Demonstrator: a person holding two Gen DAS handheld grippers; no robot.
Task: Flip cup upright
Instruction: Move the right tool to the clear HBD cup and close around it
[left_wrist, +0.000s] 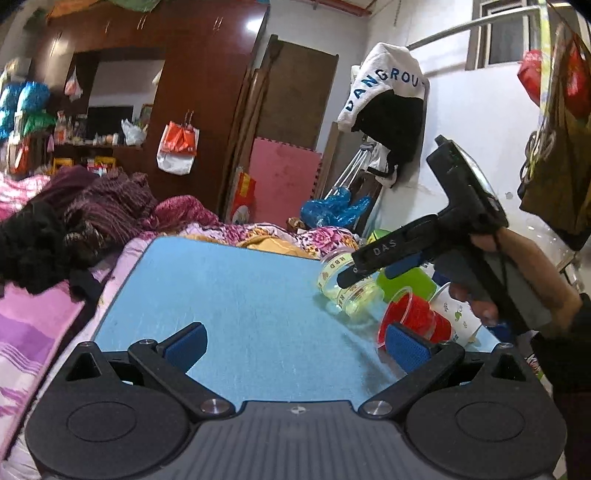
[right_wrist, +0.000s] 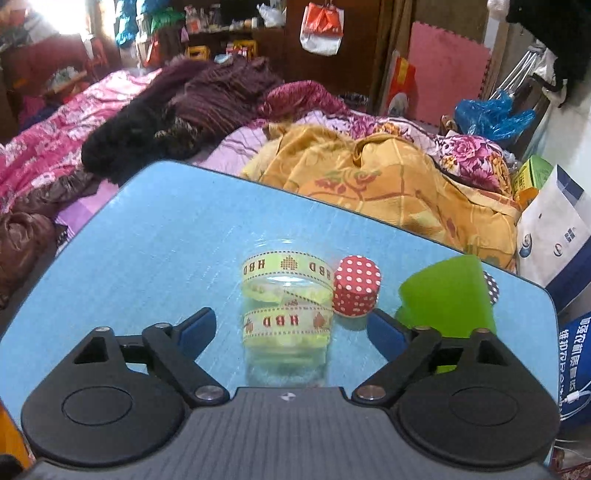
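A clear plastic cup with a yellow "HBD" ribbon (right_wrist: 286, 317) stands on the blue table (right_wrist: 155, 236), between the open fingers of my right gripper (right_wrist: 291, 325). In the left wrist view the same cup (left_wrist: 345, 282) sits under the right gripper (left_wrist: 364, 271), which a hand holds from the right. A red clear cup (left_wrist: 415, 317) lies on its side just beyond my left gripper's right fingertip (left_wrist: 406, 349). My left gripper (left_wrist: 295, 347) is open and empty, low over the table.
A red polka-dot paper cup (right_wrist: 356, 286) and a green cup (right_wrist: 448, 295) stand right of the clear cup. A white printed cup (left_wrist: 458, 314) lies behind the red one. A bed with blankets (right_wrist: 369, 173) borders the table's far edge.
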